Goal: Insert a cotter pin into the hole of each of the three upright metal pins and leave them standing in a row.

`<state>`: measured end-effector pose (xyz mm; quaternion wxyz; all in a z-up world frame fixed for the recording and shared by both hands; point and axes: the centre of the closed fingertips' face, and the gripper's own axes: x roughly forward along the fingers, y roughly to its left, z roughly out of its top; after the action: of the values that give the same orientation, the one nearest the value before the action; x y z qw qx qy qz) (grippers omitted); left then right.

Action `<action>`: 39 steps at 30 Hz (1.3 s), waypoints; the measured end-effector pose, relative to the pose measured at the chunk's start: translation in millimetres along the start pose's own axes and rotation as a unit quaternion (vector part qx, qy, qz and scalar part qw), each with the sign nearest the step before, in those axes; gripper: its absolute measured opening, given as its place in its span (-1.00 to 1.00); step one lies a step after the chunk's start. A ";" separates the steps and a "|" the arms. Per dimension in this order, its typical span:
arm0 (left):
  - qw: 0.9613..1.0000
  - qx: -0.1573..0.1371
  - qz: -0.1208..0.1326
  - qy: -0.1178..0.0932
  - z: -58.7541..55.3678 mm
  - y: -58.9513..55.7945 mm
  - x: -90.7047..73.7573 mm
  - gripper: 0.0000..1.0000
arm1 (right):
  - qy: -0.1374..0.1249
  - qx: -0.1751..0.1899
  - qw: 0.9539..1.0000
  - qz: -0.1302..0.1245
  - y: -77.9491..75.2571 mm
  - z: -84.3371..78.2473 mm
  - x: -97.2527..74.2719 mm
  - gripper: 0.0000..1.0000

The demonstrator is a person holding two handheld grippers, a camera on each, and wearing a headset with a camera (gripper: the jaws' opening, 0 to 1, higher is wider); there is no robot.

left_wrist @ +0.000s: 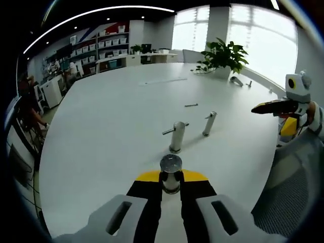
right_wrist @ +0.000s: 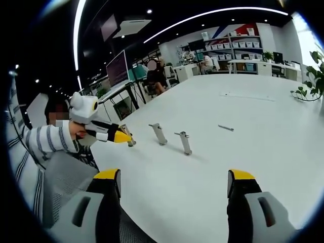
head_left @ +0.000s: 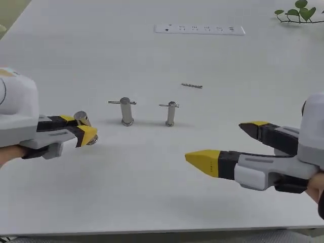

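right gripper (head_left: 218, 142) is nearest, low right in head view, jaws wide apart, hovering over the white table (head_left: 152, 197). left gripper (head_left: 81, 127) is at far left, jaws clamped on a metal pin (left_wrist: 171, 164) just below its round head. held pin looks upright and roughly in line with the other two. can't tell if its foot touches the table.

middle pin (head_left: 126, 112) and right-hand pin (head_left: 170, 114) stand on their bases, apart from each other. first cotter pin (head_left: 121, 103) sits through the middle pin near the top, sticking out both sides. second cotter pin (head_left: 167, 105) sits through the right-hand pin, mostly out to the left.

loose cotter pin (head_left: 192, 85) lies flat on the table beyond the right-hand pin, well apart from both grippers.

power strip (head_left: 199, 29) lies near the far edge, plant (head_left: 298, 11) in the far right corner. right gripper view has a striped sleeve (right_wrist: 40, 144) behind the left gripper.
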<state>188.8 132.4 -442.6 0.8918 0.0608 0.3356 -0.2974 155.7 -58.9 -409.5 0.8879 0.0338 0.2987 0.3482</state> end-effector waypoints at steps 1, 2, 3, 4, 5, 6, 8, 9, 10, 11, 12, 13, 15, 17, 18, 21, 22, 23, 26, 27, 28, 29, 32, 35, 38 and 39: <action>1.000 -0.002 0.001 0.001 -0.2 -2.0 0.9 -0.82 | -0.001 0.001 1.000 0.000 -0.2 -0.2 0.0 0.71; 1.000 -0.003 0.002 0.002 -0.2 -3.2 1.5 -0.82 | -0.001 0.002 1.000 0.001 -0.3 -0.3 0.0 0.70; 1.000 -0.004 0.003 0.002 -0.2 -3.8 1.8 -0.82 | -0.001 0.002 1.000 0.001 -0.4 -0.4 0.2 0.70; 1.000 -0.005 0.004 0.004 -0.4 -5.9 2.9 -0.82 | -0.001 0.003 1.000 0.001 -0.4 -0.7 0.3 0.70; 1.000 -0.006 0.007 0.007 -0.7 -7.8 4.1 -0.82 | -0.001 0.003 1.000 0.001 -0.6 -1.0 0.5 0.70; 1.000 -0.005 0.008 0.010 -1.5 -9.7 4.7 -0.82 | -0.001 0.003 1.000 0.002 -0.5 -1.2 0.6 0.70; 1.000 0.000 0.009 0.015 -2.8 -13.7 6.8 -0.82 | -0.002 0.003 1.000 0.003 -0.2 -1.0 0.8 0.70; 1.000 0.001 0.008 0.016 -2.9 -15.2 7.8 -0.82 | -0.002 0.004 1.000 0.003 -0.4 -0.8 0.9 0.70; 1.000 0.001 0.007 0.017 -2.7 -17.2 9.2 -0.82 | -0.003 0.004 1.000 0.004 -0.5 -0.7 0.9 0.70; 1.000 0.000 0.006 0.016 -2.4 -18.5 10.4 -0.82 | -0.003 0.005 1.000 0.004 -0.6 -0.8 1.0 0.70; 1.000 -0.004 0.006 0.016 -1.5 -20.4 11.9 -0.82 | -0.003 0.005 1.000 0.004 -0.6 -1.1 1.1 0.70; 1.000 -0.008 0.006 0.015 -0.8 -21.6 12.9 -0.82 | -0.003 0.005 1.000 0.004 -0.6 -1.3 1.2 0.70; 1.000 -0.024 0.009 0.011 1.7 -23.7 15.8 -0.82 | -0.002 0.005 1.000 0.005 -0.6 -2.4 1.5 0.70; 1.000 -0.026 0.014 0.006 4.3 -24.7 19.5 -0.82 | -0.001 0.006 1.000 0.005 -0.8 -3.2 1.4 0.70; 0.999 -0.027 0.016 0.006 5.0 -25.2 21.0 -0.82 | -0.001 0.006 1.000 0.005 -0.9 -3.3 1.3 0.70; 0.999 -0.031 0.016 0.008 7.3 -28.4 26.6 -0.82 | 0.000 0.007 1.000 0.004 -2.6 -3.4 0.8 0.69; 0.999 -0.031 0.014 0.009 7.9 -30.4 28.1 -0.82 | 0.000 0.006 1.000 0.004 -3.1 -3.5 0.8 0.69; 0.999 -0.030 0.012 0.009 8.8 -32.6 29.5 -0.82 | 0.001 0.006 1.000 0.004 -3.3 -3.6 0.7 0.69; 1.000 -0.026 0.007 0.007 11.8 -40.0 35.1 -0.82 | 0.003 0.004 1.000 0.004 -4.5 -4.1 0.1 0.69; 1.000 -0.025 0.008 0.007 12.2 -41.9 37.7 -0.82 | 0.002 0.004 1.000 0.004 -4.7 -3.9 -0.1 0.69; 1.000 -0.025 0.008 0.007 12.3 -42.9 39.4 -0.82 | 0.000 0.006 1.000 0.003 -5.1 -3.5 -0.3 0.69; 1.000 -0.026 0.008 0.008 12.1 -43.8 41.0 -0.82 | -0.001 0.007 1.000 0.003 -5.4 -3.2 -0.4 0.69; 0.999 -0.030 0.005 0.014 9.9 -48.5 46.1 -0.82 | -0.002 0.009 1.000 0.003 -5.9 -3.0 -0.8 0.69; 1.000 -0.015 0.008 0.017 9.4 -50.7 48.3 -0.82 | -0.001 0.009 1.000 0.002 -6.4 -3.6 -0.9 0.69; 1.000 -0.014 0.012 0.014 9.9 -51.0 51.7 -0.82 | 0.001 0.010 1.000 0.003 -6.5 -4.4 -0.5 0.69; 1.000 -0.012 0.013 0.013 10.4 -52.2 52.9 -0.82 | 0.002 0.010 1.000 0.003 -6.5 -4.9 0.0 0.69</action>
<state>196.4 60.8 -463.4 0.8917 0.0584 0.3496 -0.2813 156.9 -64.5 -415.3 0.8859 0.0425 0.3039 0.3479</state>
